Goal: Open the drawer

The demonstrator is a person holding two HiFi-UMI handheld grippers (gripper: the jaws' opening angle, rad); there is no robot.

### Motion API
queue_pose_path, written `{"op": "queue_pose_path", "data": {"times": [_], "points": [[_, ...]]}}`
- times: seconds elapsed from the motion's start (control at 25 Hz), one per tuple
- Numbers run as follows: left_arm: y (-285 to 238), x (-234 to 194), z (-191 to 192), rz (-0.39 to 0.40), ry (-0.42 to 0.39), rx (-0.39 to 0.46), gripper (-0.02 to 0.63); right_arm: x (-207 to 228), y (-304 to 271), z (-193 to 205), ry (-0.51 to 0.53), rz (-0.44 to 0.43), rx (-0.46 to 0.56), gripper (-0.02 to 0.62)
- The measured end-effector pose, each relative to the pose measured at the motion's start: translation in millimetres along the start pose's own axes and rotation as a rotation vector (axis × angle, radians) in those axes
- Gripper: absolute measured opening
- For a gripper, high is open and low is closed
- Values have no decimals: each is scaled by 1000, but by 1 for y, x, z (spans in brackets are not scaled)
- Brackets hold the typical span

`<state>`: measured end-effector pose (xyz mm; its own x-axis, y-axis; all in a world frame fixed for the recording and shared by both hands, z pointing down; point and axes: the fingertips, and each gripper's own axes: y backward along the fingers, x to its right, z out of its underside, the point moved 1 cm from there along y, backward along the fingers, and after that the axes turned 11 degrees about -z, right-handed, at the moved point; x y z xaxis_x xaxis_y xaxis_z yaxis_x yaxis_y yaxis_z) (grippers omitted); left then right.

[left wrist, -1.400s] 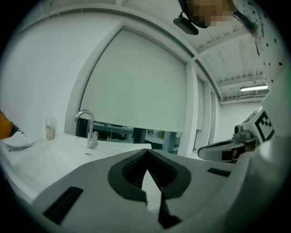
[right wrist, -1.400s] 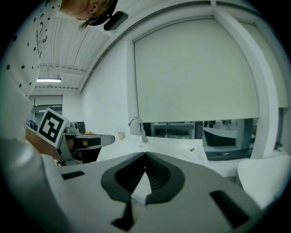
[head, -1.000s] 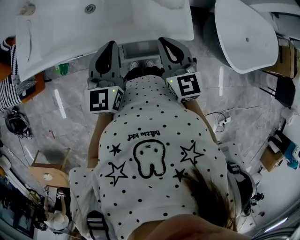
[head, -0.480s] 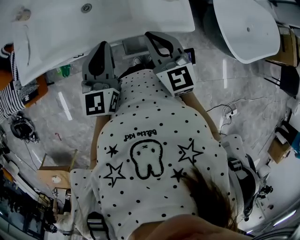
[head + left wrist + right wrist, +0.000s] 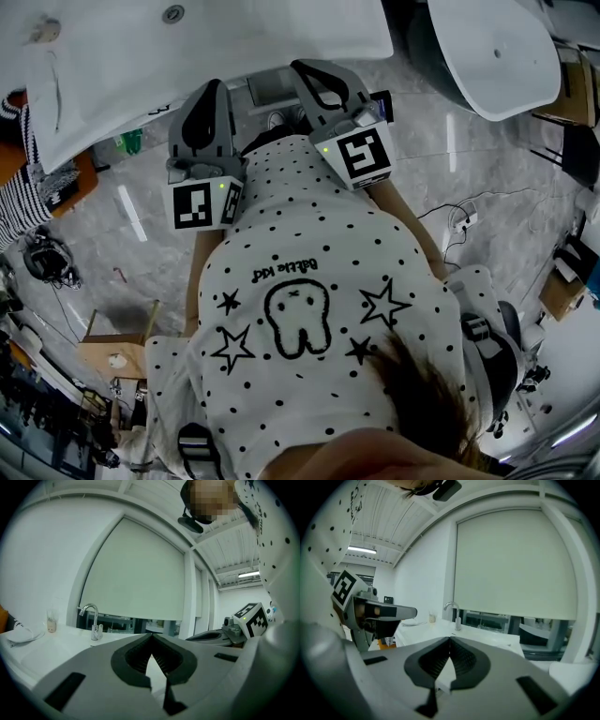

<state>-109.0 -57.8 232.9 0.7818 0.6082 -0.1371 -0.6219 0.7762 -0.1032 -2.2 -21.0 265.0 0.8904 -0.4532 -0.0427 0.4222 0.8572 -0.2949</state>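
In the head view a white counter [image 5: 216, 47] with a sink runs across the top. A grey drawer-like front [image 5: 272, 91] shows under its edge. My left gripper [image 5: 211, 89] and right gripper [image 5: 314, 70] are held side by side in front of the person's dotted shirt, pointing at that edge. The left gripper [image 5: 151, 635] has its jaws shut with nothing between them. My right gripper [image 5: 450, 639] is likewise shut and empty. Neither gripper touches the drawer as far as I can see. Each gripper view shows the other gripper off to the side.
A faucet [image 5: 91, 620] and a small cup [image 5: 50, 623] stand on the counter below a large window blind. A white oval tub [image 5: 497, 56] is at the upper right. A cable [image 5: 459, 220] lies on the marble floor; boxes stand at the edges.
Both grippers have drifted a little to the left in the head view, then stayed still. Their jaws stay shut.
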Motion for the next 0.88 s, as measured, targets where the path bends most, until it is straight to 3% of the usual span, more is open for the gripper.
{"op": "queue_pose_path", "data": {"times": [0.28, 0.88], "points": [[-1, 11, 3, 65, -8, -9, 5, -7, -3, 0, 27, -21, -10, 14], [-1, 9, 4, 58, -48, -24, 5, -6, -9, -3, 24, -40, -10, 14]]}}
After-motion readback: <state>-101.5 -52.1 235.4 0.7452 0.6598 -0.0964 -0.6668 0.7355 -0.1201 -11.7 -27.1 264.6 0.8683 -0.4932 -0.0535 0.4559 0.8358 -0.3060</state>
